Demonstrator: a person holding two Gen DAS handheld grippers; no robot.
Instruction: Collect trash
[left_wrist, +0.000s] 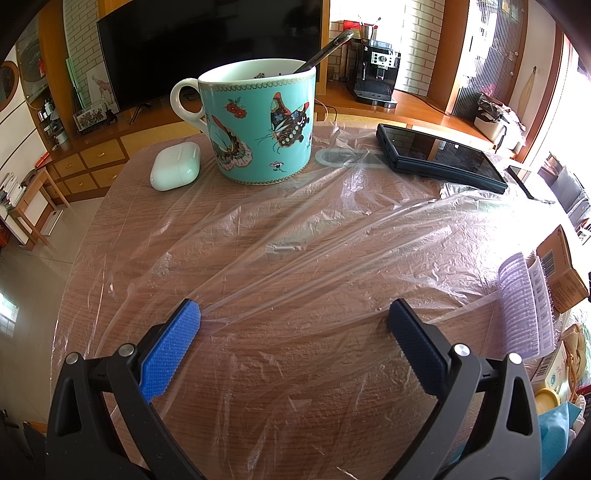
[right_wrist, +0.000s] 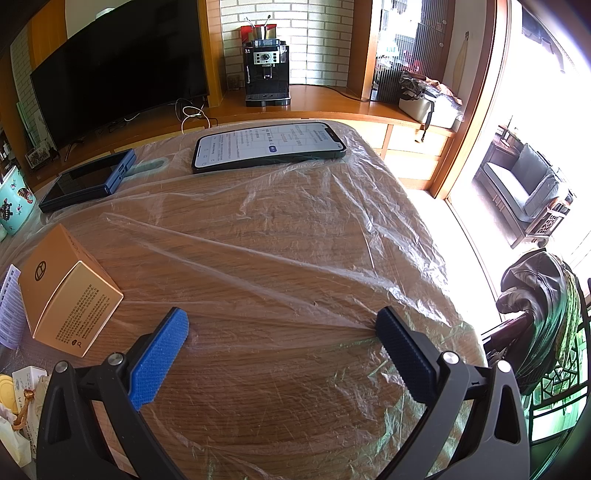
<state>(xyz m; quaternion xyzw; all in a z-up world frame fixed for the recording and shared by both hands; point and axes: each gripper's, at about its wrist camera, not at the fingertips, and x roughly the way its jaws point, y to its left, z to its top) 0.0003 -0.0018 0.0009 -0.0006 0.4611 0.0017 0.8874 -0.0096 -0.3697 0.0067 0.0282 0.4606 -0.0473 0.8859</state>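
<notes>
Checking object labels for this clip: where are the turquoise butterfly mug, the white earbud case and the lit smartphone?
Turquoise butterfly mug (left_wrist: 264, 129), left wrist view, on its painted side.
White earbud case (left_wrist: 175, 166), left wrist view, on its lid.
Lit smartphone (right_wrist: 267, 146), right wrist view, on its screen.

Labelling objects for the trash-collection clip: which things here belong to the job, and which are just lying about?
Likely for the job:
- clear plastic sheet spread over the wooden table
- left hand-held gripper, open
- right hand-held gripper, open

Just lying about:
- butterfly mug with spoon
- earbud case
- lit phone
- dark folded phone
- orange box
</notes>
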